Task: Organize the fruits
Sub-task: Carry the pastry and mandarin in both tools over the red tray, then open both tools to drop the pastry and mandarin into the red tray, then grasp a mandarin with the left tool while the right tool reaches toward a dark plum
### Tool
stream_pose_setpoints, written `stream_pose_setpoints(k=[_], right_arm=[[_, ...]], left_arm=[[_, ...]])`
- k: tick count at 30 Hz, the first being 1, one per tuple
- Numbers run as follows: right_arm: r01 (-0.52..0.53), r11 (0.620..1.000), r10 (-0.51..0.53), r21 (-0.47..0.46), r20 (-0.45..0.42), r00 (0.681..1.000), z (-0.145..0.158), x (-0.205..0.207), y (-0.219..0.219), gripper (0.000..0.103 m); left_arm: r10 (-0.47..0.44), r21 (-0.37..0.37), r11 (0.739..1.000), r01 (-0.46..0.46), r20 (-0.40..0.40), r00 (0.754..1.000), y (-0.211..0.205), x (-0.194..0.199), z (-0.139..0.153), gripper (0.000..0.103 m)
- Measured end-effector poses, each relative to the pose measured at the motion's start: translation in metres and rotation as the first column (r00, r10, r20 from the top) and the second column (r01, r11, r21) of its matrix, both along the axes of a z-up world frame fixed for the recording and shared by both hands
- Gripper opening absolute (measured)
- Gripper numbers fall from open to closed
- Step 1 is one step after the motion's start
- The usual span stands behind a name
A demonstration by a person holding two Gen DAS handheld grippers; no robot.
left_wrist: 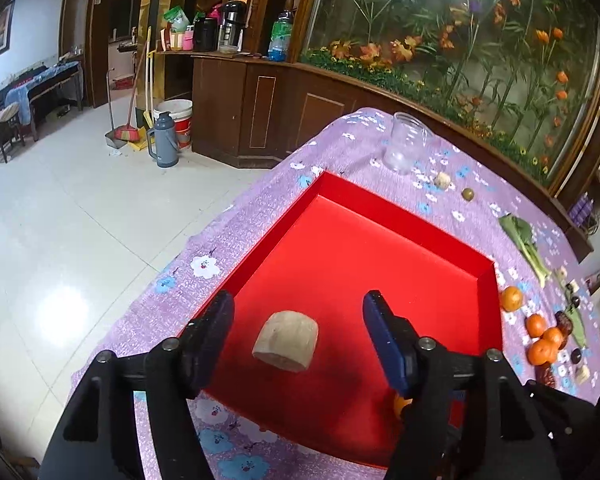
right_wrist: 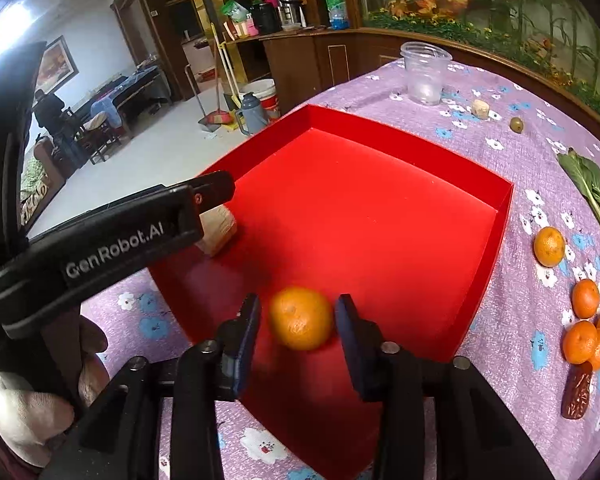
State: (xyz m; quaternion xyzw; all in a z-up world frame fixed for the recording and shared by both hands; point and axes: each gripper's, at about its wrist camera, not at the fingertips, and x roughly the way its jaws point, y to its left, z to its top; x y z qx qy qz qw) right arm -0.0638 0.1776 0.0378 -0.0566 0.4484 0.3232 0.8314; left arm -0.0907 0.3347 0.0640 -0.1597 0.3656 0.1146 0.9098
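Left wrist view: the left claw (left_wrist: 298, 328) stands open over the red tray (left_wrist: 400, 216), a pale cut chunk (left_wrist: 286, 340) lying at lower centre between its fingers, touching neither. Right wrist view: the right claw (right_wrist: 296, 324) is open too, a blurred mandarin (right_wrist: 301, 317) in the gap just clear of both pads. More mandarins (right_wrist: 588, 328) lie on the table (right_wrist: 500, 80) at right of frame.

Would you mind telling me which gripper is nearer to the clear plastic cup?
Neither clearly. The left gripper and right gripper both sit over the red tray's near end, while the clear plastic cup stands on the tablecloth beyond the tray's far edge.
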Motion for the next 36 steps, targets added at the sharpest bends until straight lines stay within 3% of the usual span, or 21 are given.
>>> stream_pose_setpoints(k=[9, 18, 23, 28, 32, 36], right_arm=[[0.028, 0.998, -0.03, 0.054, 0.034, 0.999, 0.016, -0.016, -0.029, 0.054], [0.193, 0.975, -0.197, 0.107, 0.021, 0.98, 0.017, -0.023, -0.131, 0.057], [0.346, 0.933, -0.35, 0.093, 0.026, 0.936, 0.015, -0.022, -0.215, 0.059], [0.507, 0.857, -0.509, 0.094, 0.004, 0.861, 0.009, -0.018, -0.295, 0.058], [0.575, 0.813, -0.578, 0.094, 0.013, 0.816, 0.007, -0.016, -0.336, 0.058], [0.617, 0.781, -0.621, 0.097, 0.012, 0.783, 0.002, -0.008, -0.361, 0.058]], left_arm=[[-0.006, -0.016, 1.0, 0.007, 0.073, 0.997, -0.016, -0.016, 0.028, 0.071], [-0.154, 0.037, 0.988, 0.151, 0.072, 0.985, -0.081, -0.01, 0.038, 0.073], [-0.276, 0.061, 0.96, 0.274, 0.039, 0.96, -0.132, -0.001, 0.032, 0.073], [-0.401, 0.024, 0.916, 0.401, -0.012, 0.916, -0.182, 0.009, 0.015, 0.073], [-0.465, -0.01, 0.885, 0.465, -0.048, 0.884, -0.212, 0.02, 0.0, 0.073], [-0.48, -0.037, 0.877, 0.478, -0.059, 0.875, -0.224, 0.033, -0.009, 0.073]])
